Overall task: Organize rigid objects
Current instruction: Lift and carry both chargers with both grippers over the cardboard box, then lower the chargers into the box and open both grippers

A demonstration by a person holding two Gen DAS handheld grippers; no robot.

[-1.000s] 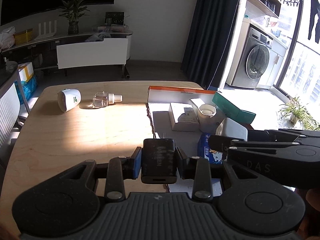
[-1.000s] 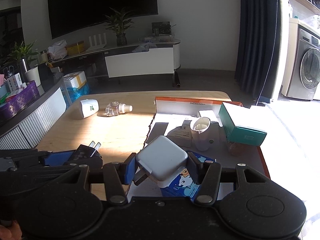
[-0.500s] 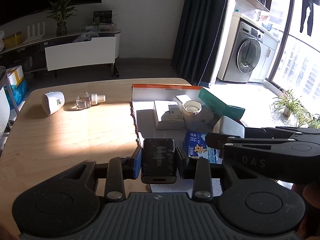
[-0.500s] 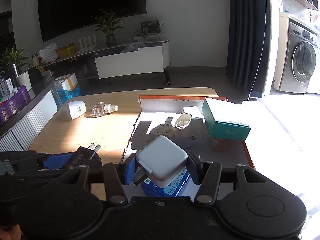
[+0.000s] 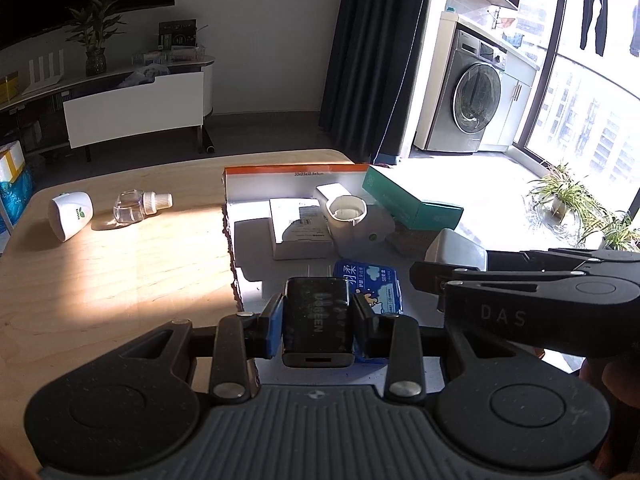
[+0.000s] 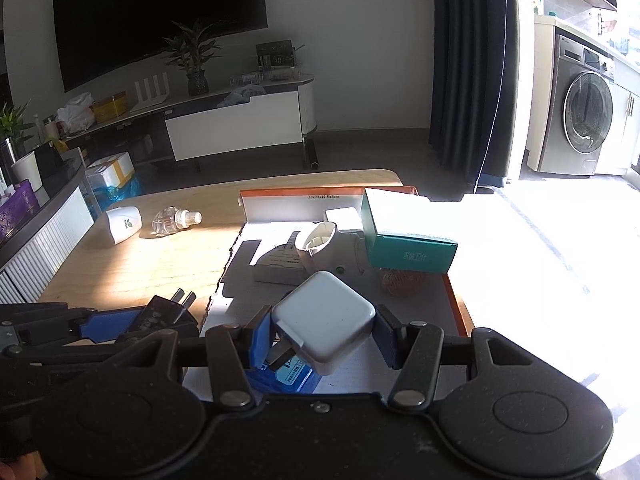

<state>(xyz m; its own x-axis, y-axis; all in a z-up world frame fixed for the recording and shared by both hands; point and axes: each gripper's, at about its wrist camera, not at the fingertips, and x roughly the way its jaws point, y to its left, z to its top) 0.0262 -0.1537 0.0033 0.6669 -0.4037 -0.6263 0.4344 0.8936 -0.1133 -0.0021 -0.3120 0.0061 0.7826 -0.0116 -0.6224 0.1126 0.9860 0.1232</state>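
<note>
Black left gripper (image 5: 318, 326) and right gripper (image 6: 320, 338): blue-padded fingers (image 5: 274, 326), silver screws ("DAS" embossed).

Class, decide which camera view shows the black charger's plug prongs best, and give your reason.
The right wrist view: the black charger sits side-on in the left gripper, its two prongs clear against the table. The left wrist view shows only the charger's lettered top and port end, with the prongs hidden behind its body.

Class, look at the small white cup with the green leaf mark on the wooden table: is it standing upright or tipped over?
Tipped over. The white cup lies on its side on the wooden table, its green mark facing sideways.
</note>
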